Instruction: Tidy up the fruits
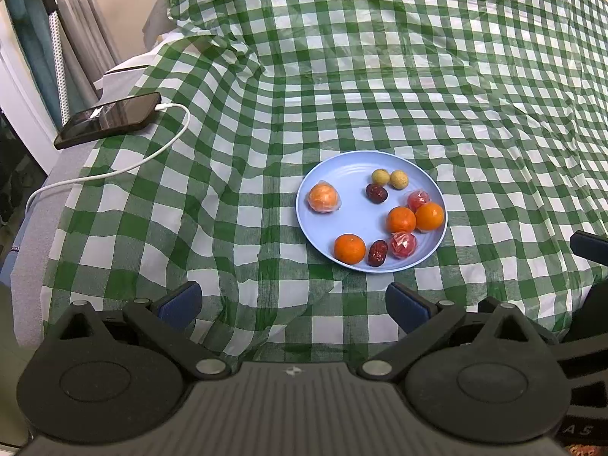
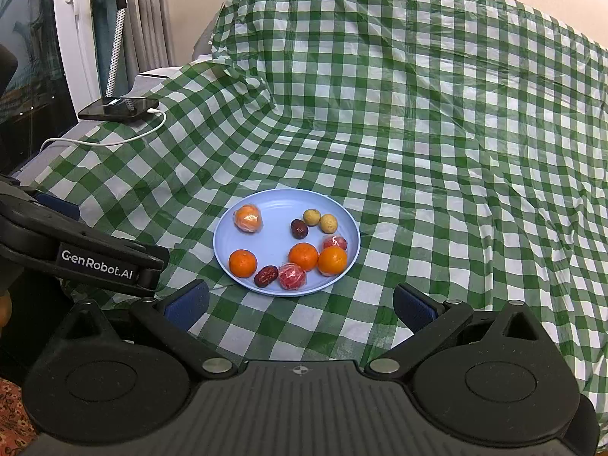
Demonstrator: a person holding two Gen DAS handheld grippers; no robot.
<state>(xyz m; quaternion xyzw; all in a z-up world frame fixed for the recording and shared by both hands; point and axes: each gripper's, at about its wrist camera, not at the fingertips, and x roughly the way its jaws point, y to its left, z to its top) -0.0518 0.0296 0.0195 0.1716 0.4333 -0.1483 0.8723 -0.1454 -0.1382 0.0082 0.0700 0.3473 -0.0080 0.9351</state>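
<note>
Fruits [image 1: 401, 220] on blue plate [image 1: 357, 174], both tongs [image 1: 292, 304] [image 2: 300, 304] wide, empty.

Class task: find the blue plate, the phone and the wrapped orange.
blue plate [image 2: 266, 205]: right wrist view, bare far rim.
phone [image 1: 108, 118]: left wrist view, screen centre.
wrapped orange [image 1: 323, 197]: left wrist view, middle.

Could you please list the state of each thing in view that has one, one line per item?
left gripper: open, empty, short of the plate.
right gripper: open, empty.
blue plate: flat on the cloth, holding all the fruit.
wrapped orange: in clear film, apart from the others.
phone: lying flat, cable plugged in.
checked cloth: wrinkled.
</note>
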